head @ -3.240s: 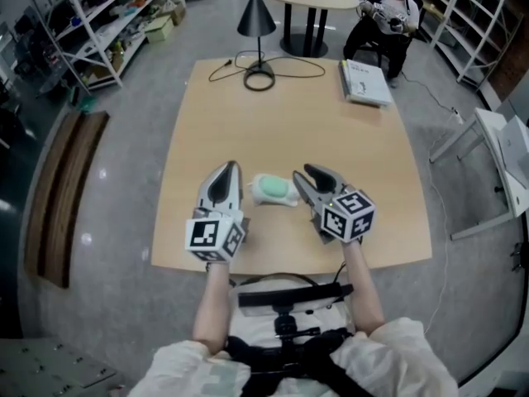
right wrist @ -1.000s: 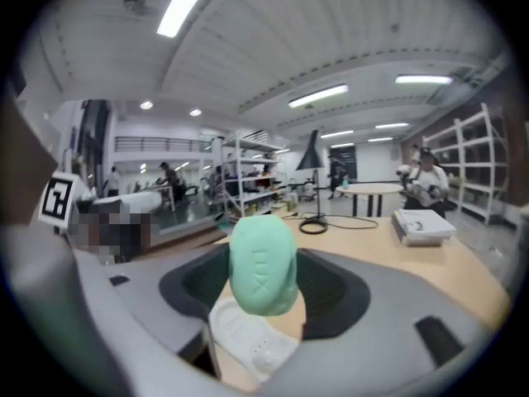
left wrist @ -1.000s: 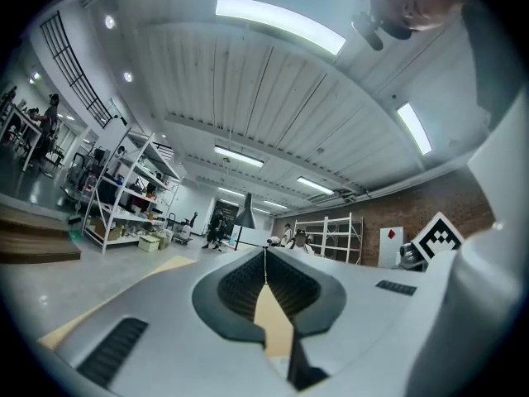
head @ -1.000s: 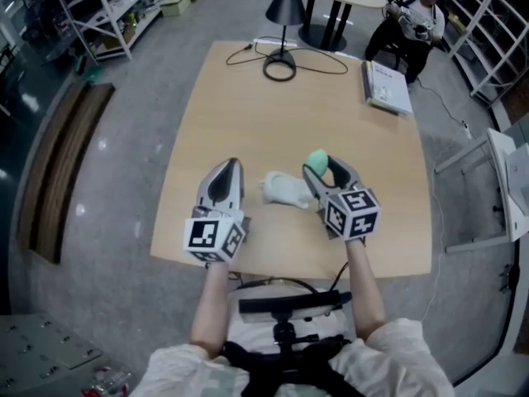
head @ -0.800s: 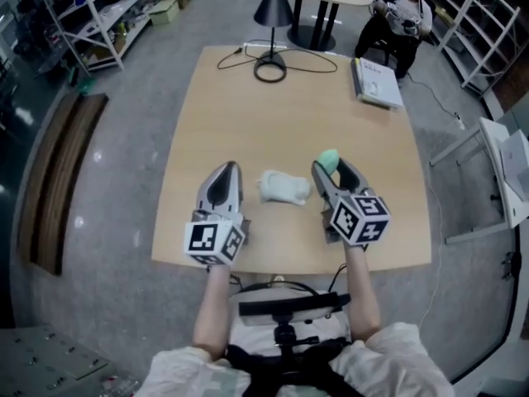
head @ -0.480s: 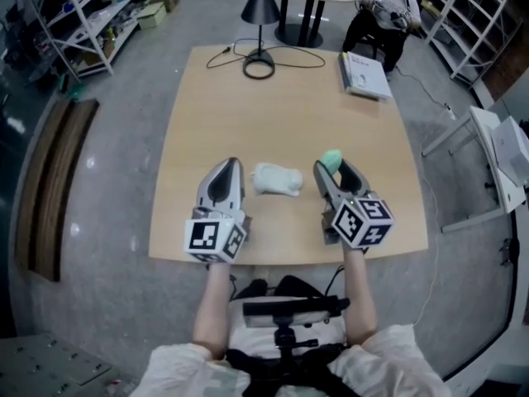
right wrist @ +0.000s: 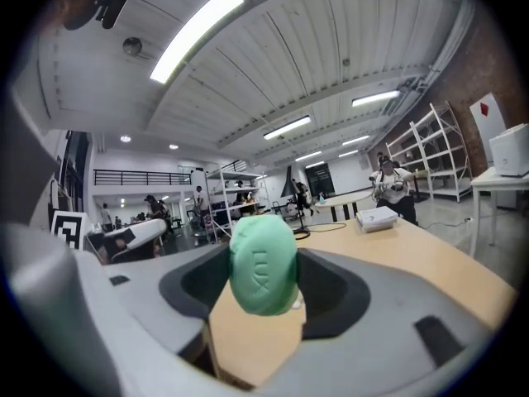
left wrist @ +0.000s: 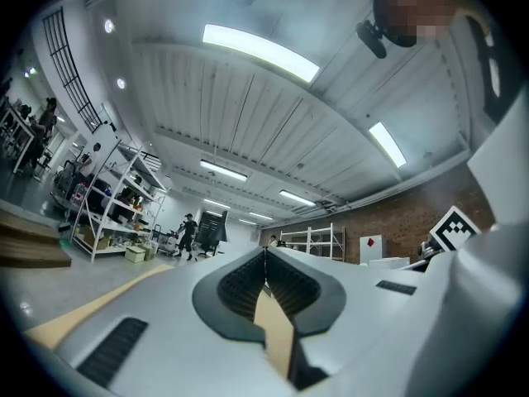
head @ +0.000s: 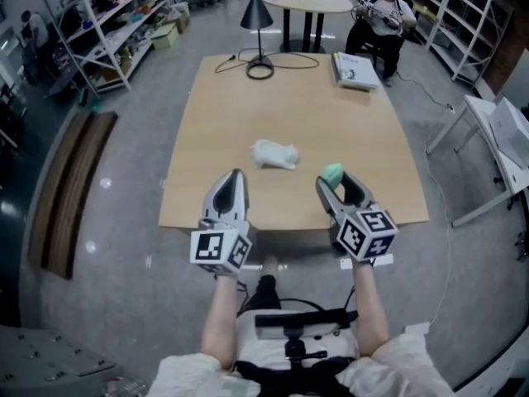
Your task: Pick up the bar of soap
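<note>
A green bar of soap (head: 332,174) (right wrist: 263,263) sticks up from between the tips of my right gripper (head: 335,182), which is shut on it and held above the near edge of the wooden table (head: 314,114). An empty white soap dish or wrapper (head: 274,154) lies on the table ahead, between the two grippers. My left gripper (head: 231,185) hangs over the table's near edge with its jaws closed together (left wrist: 264,265) and nothing in them.
At the table's far end stand a black lamp (head: 258,15) with its cable and a stack of books (head: 356,70). A seated person (head: 376,15) and a round table (head: 307,0) are beyond; shelving (head: 91,40) lines the left.
The right gripper closed on the soap, lifted it off the white dish and drew back toward me. Both grippers have pulled back to the table's near edge.
</note>
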Motion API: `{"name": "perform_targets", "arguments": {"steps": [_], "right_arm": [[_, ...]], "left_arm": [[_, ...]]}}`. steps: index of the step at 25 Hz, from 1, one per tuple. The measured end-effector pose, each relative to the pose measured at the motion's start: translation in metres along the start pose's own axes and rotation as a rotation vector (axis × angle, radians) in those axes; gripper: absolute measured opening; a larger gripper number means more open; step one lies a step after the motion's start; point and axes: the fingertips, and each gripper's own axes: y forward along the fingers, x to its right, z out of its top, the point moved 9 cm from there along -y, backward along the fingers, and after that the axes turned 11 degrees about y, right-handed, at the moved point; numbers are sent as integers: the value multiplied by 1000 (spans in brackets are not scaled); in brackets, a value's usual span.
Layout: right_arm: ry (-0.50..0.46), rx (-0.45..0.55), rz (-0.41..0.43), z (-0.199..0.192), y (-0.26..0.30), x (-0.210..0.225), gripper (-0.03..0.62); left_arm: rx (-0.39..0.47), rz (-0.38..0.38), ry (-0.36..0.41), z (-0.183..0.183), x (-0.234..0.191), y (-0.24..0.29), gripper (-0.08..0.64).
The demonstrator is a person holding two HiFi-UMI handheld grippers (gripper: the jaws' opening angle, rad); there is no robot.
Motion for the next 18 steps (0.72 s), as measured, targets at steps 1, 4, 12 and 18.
{"name": "perform_targets", "arguments": {"steps": [1, 4, 12, 18], "right_arm": [[-8, -5, 4, -7, -22, -5, 256], [-13, 0, 20, -26, -84, -27, 256], [-6, 69, 61, -42, -193, -76, 256], [-2, 84, 61, -64, -248, -123, 256]], "left_arm": [[6, -6, 6, 6, 13, -19, 13], [20, -14, 22, 24, 43, -76, 12], [41, -13, 27, 63, 92, -180, 13], [65, -16, 28, 86, 102, -257, 12]]}}
